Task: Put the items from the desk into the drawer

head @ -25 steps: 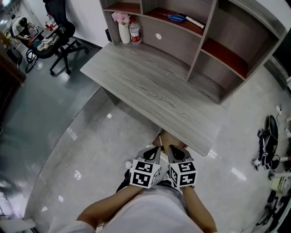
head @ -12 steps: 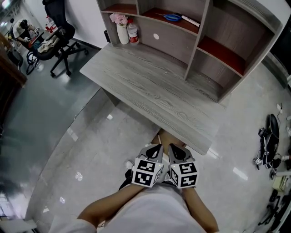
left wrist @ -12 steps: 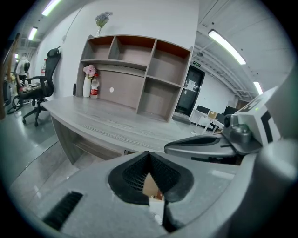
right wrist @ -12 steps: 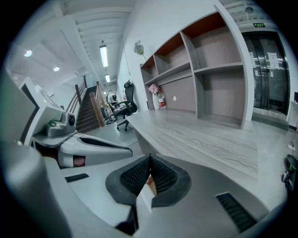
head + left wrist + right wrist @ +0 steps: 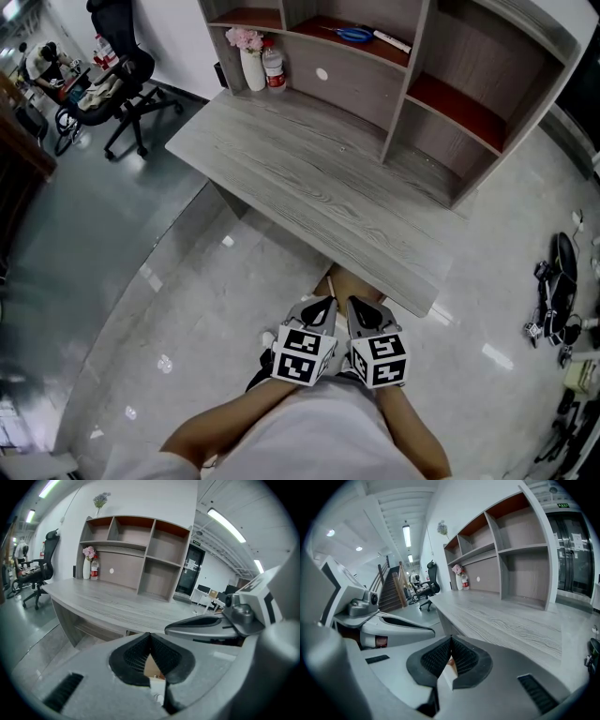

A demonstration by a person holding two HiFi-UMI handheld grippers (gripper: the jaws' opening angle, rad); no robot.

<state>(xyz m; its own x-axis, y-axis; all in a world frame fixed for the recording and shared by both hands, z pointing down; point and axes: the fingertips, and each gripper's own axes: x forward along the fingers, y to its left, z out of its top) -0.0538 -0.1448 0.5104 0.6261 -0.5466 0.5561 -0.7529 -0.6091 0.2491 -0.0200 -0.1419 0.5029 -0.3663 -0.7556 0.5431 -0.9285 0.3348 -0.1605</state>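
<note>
Head view showed left tongs and right tongs closed, empty, side by side. Vase and bottle stood well ahead-left; grasping either would need jaws parted.

Free desktop before shelf unit

Both forearms reach forward from the body, holding the left gripper and the right gripper side by side, almost touching and pointing ahead. Each gripper's fingers are closed tip to tip.
</note>
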